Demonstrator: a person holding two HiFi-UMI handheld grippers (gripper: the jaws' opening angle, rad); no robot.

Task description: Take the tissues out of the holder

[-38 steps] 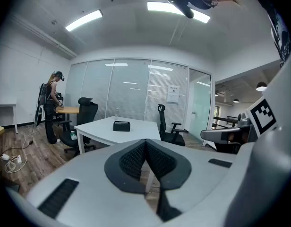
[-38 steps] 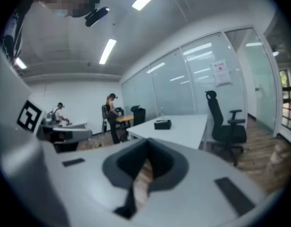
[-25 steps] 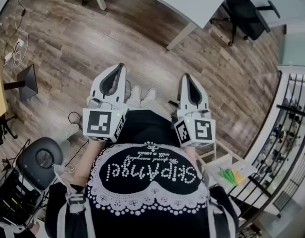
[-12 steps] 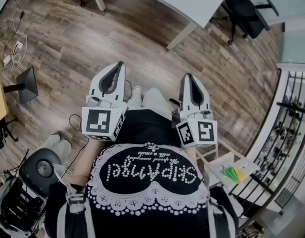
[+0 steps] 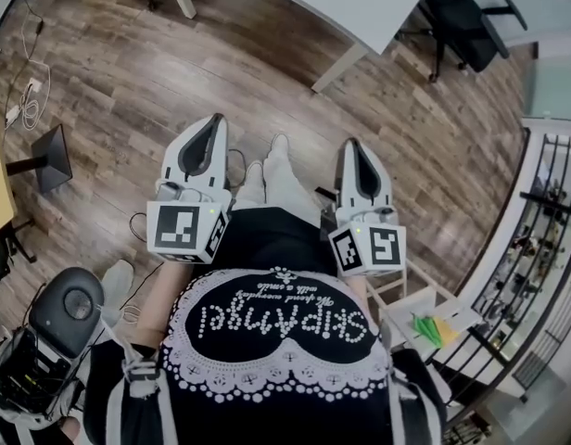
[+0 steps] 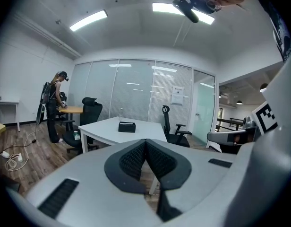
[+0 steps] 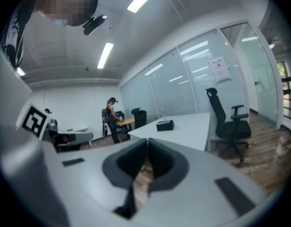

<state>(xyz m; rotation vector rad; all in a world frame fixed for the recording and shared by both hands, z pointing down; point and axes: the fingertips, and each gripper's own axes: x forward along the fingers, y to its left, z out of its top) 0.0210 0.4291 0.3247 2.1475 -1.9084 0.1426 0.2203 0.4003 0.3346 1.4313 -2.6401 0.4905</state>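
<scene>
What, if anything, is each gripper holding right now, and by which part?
Nothing is held. The left gripper and the right gripper both have their jaws closed together on nothing; the black tissue holder sits apart on the white table ahead.

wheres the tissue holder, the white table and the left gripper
tissue holder [image 6: 127, 126]: left gripper view, front face
white table [image 6: 107, 129]: left gripper view, bare top left of holder
left gripper [image 5: 216, 120]: head view, shut jaw tips
</scene>
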